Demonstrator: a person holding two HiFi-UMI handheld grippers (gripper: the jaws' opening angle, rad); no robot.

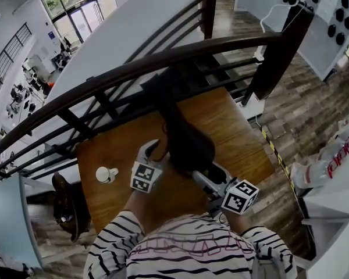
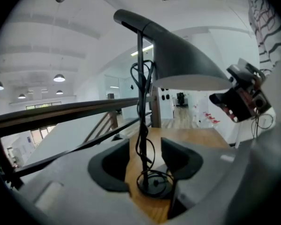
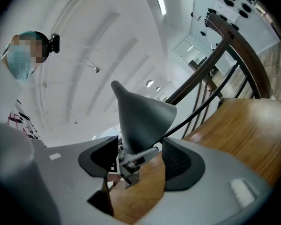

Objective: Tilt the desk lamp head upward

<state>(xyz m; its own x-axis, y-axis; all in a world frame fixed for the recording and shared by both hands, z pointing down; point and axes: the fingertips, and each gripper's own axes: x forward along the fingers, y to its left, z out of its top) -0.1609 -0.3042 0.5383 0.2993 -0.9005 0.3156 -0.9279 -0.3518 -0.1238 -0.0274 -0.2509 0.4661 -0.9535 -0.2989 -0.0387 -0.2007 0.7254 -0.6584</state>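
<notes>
The person wears a shirt (image 1: 186, 250) with black and white horizontal stripes, sleeves included. Ahead of the shirt, the left gripper (image 2: 145, 161) and right gripper (image 3: 140, 163) are grey moulded shells with dark jaw pads. Each carries 1 white marker cube (image 1: 239, 196) printed with black squares.

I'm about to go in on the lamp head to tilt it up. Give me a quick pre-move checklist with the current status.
1. Left gripper open: ok. Its jaws are apart and the stem stands between them, not pinched.
2. Right gripper open: ok. Its jaws are apart, the lamp head is in line with them, and no pad presses on it.
3. Base flat on the table: ok.
4. Cable clear of the left grip: not ok. It loops round the stem and would likely be pinched with it.
5. Small white object clear of the lamp: ok. It stands apart, toward the table's left side.
</notes>
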